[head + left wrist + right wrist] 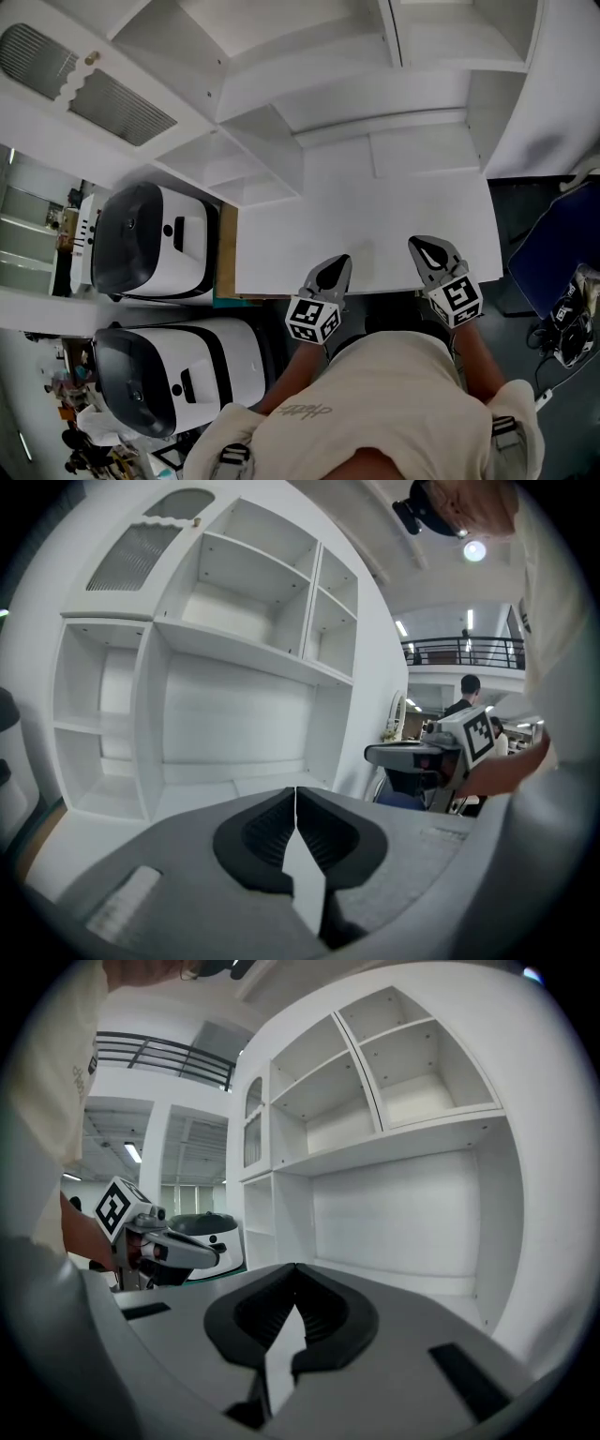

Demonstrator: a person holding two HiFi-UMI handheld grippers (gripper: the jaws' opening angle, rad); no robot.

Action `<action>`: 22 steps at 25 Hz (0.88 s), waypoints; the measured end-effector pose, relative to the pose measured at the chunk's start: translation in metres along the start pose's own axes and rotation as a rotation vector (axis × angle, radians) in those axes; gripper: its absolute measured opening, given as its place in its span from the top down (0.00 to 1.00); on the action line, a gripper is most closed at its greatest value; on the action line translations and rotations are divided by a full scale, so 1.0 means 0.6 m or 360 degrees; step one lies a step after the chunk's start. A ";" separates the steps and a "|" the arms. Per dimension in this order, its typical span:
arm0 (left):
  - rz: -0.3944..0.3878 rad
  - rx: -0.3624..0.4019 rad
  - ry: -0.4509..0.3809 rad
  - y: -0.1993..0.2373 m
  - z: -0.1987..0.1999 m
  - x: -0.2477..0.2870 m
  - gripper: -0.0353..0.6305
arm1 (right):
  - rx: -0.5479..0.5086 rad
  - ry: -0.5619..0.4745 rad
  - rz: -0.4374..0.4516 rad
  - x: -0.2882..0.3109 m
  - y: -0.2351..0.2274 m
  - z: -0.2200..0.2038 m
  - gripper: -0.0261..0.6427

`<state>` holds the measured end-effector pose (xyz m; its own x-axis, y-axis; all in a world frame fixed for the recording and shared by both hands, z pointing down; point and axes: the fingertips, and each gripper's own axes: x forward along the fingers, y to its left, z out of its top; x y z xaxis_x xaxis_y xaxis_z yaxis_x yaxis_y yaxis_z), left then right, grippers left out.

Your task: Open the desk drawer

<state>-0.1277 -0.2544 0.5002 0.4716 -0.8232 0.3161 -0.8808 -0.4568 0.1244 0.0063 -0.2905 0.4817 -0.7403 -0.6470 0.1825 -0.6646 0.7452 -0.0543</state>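
Claws (pixel 341 261) (pixel 419 244) closed, at desk (pixel 375 206) front edge

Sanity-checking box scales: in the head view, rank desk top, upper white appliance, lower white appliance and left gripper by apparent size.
1. desk top, clearly largest.
2-3. upper white appliance and lower white appliance: look alike, so not ranked against each other.
4. left gripper, smallest.

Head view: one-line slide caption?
Left tongs and right tongs, both shut and empty, at the front edge of the white desk, shelves behind.
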 end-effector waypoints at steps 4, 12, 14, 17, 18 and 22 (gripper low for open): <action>-0.0004 -0.0001 -0.0036 0.016 0.012 -0.014 0.92 | -0.0066 0.0042 -0.0013 0.001 0.013 0.012 0.96; -0.0008 -0.0015 -0.0046 0.016 -0.003 -0.046 0.92 | -0.0115 0.0114 -0.0059 -0.014 0.036 -0.001 0.95; -0.0014 -0.0021 -0.0033 0.013 -0.013 -0.055 0.92 | -0.0110 0.0112 -0.0071 -0.021 0.040 -0.001 0.90; -0.0017 -0.0034 -0.0017 0.011 -0.024 -0.064 0.92 | -0.0093 0.0141 -0.0066 -0.028 0.043 -0.013 0.89; -0.0017 -0.0041 -0.0012 0.010 -0.026 -0.065 0.92 | -0.0087 0.0156 -0.0064 -0.029 0.042 -0.019 0.89; -0.0035 -0.0039 -0.0001 0.009 -0.029 -0.058 0.92 | -0.0070 0.0205 -0.0069 -0.023 0.035 -0.043 0.89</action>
<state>-0.1495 -0.2221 0.5060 0.4910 -0.8132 0.3125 -0.8709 -0.4665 0.1546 0.0051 -0.2620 0.5034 -0.6902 -0.6547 0.3083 -0.6884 0.7253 -0.0010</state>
